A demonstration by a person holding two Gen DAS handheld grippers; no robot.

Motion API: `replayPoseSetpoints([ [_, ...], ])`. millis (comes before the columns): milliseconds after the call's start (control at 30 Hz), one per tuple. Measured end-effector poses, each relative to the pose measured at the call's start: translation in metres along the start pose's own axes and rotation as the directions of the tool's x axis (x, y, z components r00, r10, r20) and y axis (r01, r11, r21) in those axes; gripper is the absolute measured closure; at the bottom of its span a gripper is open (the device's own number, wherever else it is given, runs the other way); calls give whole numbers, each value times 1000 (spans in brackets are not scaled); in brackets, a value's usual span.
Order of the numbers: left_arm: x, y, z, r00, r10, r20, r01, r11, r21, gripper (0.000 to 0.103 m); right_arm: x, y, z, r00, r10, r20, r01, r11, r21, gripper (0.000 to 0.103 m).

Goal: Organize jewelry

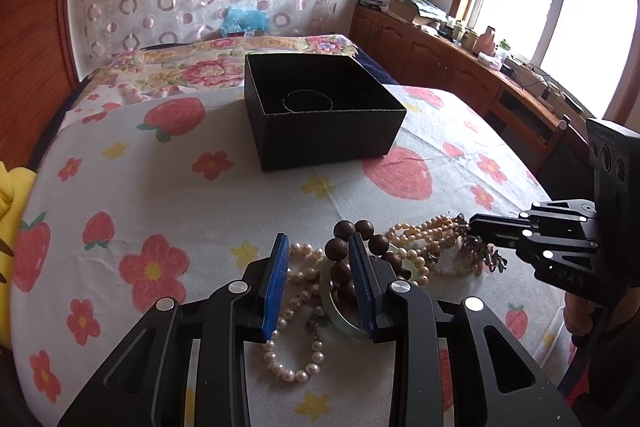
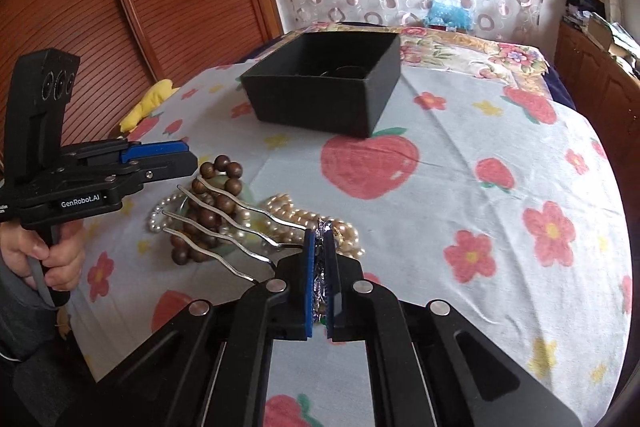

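Left gripper: we see the left gripper point(image 1: 318, 279) at the lower centre of its own view, its blue pads point(image 1: 276, 287) set well apart with nothing pinched. The right-hand pad rests against the wooden bead bracelet point(image 1: 348, 251).
Right gripper: the right gripper point(image 2: 320, 281) sits at the lower centre of its view, pads drawn nearly together on the ornate head of a metal hair comb point(image 2: 224, 223), whose wavy prongs fan out to the left above the pile.
Jewelry pile: in the left wrist view we find it at lower centre, with a white pearl strand point(image 1: 294, 343) lying between and below the left pads, the brown beads over a pale green bangle point(image 1: 340, 311), and cream pearl necklaces point(image 1: 424, 239) to the right.
Box: a black open box point(image 1: 320, 107) stands in the upper centre of the frame, well apart from the pile; we make out a thin ring-shaped bracelet point(image 1: 307, 101) on its floor.
Surface: everything rests on a white bedsheet point(image 1: 168, 211) printed with strawberries and flowers.
Surroundings: a yellow cloth point(image 2: 146, 107) lies at the left edge of the bed, and a wooden cabinet point(image 1: 440, 63) runs under the window at upper right.
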State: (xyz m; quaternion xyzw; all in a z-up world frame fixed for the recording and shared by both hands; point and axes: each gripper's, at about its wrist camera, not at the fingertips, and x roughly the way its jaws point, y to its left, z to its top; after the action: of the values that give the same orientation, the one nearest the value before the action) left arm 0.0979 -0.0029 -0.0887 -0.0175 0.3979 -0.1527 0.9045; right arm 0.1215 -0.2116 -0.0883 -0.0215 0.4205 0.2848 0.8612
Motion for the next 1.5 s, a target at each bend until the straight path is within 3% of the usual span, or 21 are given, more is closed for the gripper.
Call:
replayPoseSetpoints([
  [367, 11, -4, 5, 1000, -11, -22, 11, 1000, 13, 74, -26, -7, 11, 997, -43, 57, 45, 999, -19, 98],
  [633, 30, 3, 10, 996, -67, -63, 66, 998, -25, 74, -32, -16, 26, 995, -52, 84, 53, 999, -10, 98],
  [700, 31, 3, 10, 994, -86, -64, 84, 996, -32, 84, -34, -17, 29, 995, -46, 91, 47, 999, -8, 98],
  [867, 28, -2, 9, 995, -86, -53, 85, 996, -15, 91, -34, -19, 36, 995, -12, 102, 11, 1000, 13, 98],
  [1167, 10, -3, 6, 998, -65, -5, 65, 998, -8, 91, 4, -16, 31, 993, 110, 49, -115, 989, 95, 98],
  [1400, -3, -4, 4, 998, -50, 27, 50, 999, 5, 91, 17, -4, 34, 978, 203, 40, -207, 971, 123, 98],
  [1500, -4, -4, 4, 998, -47, 30, 47, 999, 7, 91, 17, -1, 36, 979, 199, 40, -202, 972, 119, 98],
])
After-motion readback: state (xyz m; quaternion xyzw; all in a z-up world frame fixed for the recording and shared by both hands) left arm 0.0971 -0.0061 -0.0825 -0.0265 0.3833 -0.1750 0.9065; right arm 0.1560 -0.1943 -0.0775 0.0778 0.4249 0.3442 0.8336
